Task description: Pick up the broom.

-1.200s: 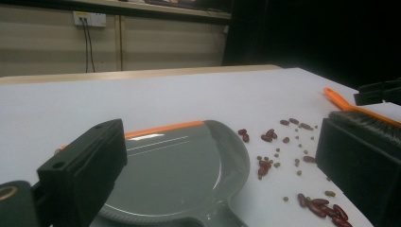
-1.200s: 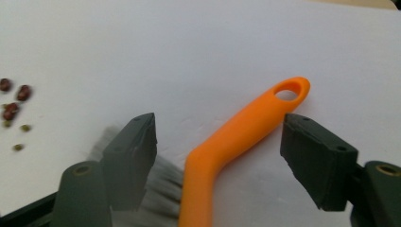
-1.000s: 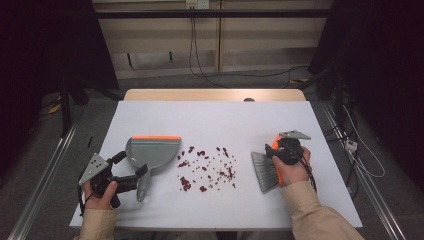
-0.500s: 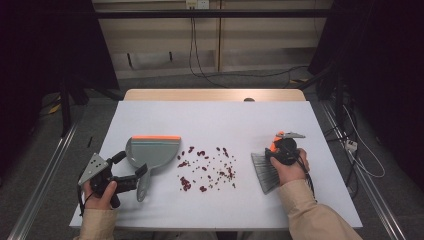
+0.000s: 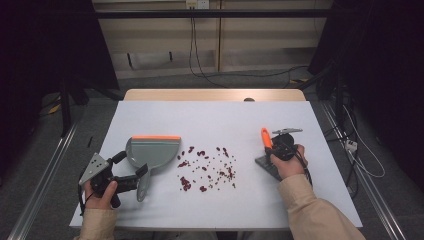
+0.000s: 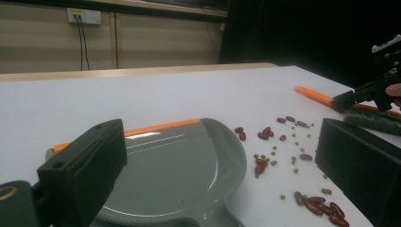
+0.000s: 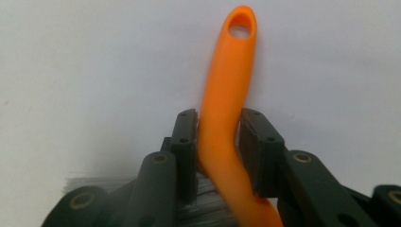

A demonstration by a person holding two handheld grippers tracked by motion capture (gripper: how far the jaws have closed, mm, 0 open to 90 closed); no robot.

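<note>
Right gripper [image 7: 218,142] newly closed on brush handle [image 7: 227,94].

The white table [image 5: 215,120] carries a grey dustpan [image 5: 152,152], scattered beans [image 5: 207,170] and a brush [image 5: 267,160], well apart.

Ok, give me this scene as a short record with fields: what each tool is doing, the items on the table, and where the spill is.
right tool: just closed on the orange brush handle; brush bristles on the table
left tool: jaws open on either side of the dustpan handle
dustpan: grey, orange lip, flat on the white table
spill: red beans and small bits between dustpan and brush
</note>
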